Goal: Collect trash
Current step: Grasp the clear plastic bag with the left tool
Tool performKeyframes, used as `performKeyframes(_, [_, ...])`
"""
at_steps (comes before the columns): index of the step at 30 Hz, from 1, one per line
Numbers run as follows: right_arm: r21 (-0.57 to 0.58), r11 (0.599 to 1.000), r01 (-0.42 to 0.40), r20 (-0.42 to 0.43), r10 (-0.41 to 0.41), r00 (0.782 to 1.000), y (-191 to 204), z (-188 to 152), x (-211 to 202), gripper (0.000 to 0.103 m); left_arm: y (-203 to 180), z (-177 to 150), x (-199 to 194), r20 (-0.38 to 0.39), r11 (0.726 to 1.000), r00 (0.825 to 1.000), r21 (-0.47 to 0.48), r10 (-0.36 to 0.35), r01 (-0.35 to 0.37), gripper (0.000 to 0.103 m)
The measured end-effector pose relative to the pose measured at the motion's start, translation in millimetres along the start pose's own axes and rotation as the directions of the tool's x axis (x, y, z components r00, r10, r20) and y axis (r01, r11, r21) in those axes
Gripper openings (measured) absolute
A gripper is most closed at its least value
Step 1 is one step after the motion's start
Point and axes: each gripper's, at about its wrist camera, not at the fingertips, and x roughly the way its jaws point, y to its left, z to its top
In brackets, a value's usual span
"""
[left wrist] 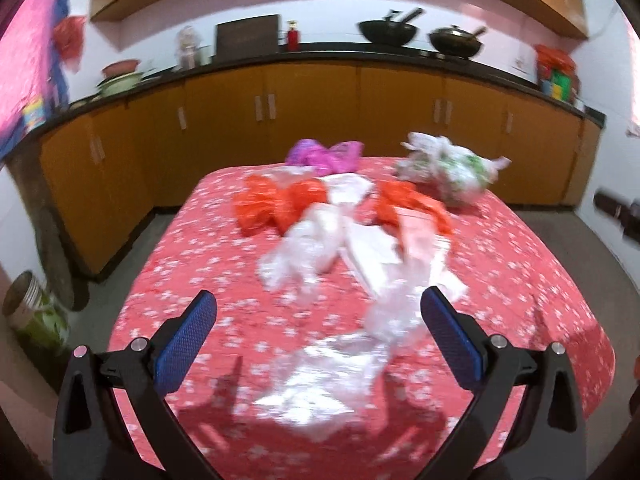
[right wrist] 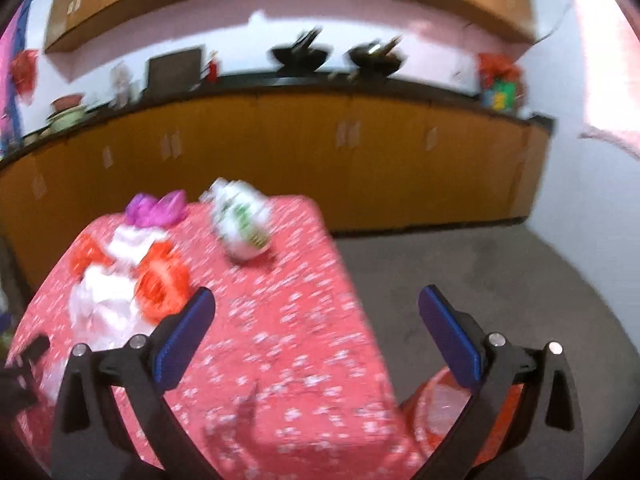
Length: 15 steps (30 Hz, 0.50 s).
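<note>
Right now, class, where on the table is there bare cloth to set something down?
Free: the red floral tablecloth in front of the green-and-white bag, out to the right edge. Crowded: the left and middle, where orange bags, clear plastic and the purple bag pile together.

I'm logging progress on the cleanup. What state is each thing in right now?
Left gripper: open, empty, above the clear bags.
Right gripper: open, empty.
Clear bags: crumpled, loose on the table.
Orange bags: crumpled, on the table.
Purple bag: crumpled, at the far edge.
Green-printed bag: bunched, lying apart.
Cabinet doors: shut.
</note>
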Motion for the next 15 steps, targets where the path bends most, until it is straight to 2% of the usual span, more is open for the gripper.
performKeyframes(2, [0.019,0.998,-0.063,0.061,0.061,0.996,-5,3,-13,0.099,-10,0,2,0.004,1.0,1.0,0.014,-0.009,0.009,0.101])
performKeyframes(4, [0.031,0.994,-0.103,0.083,0.1,0.992,-9,9,-17,0.099,-17,2,7,0.0,1.0,1.0,0.013,-0.013,0.013,0.1])
performKeyframes(8, [0.021,0.992,-0.124,0.106,0.121,0.987,-5,14,-22,0.099,-27,3,22,-0.033,1.0,0.999,0.005,-0.023,0.023,0.096])
performKeyframes(15, [0.003,0.991,-0.137,0.099,0.136,0.986,6,11,-22,0.099,-38,-3,52,-0.154,0.998,0.987,-0.027,-0.054,0.05,0.077])
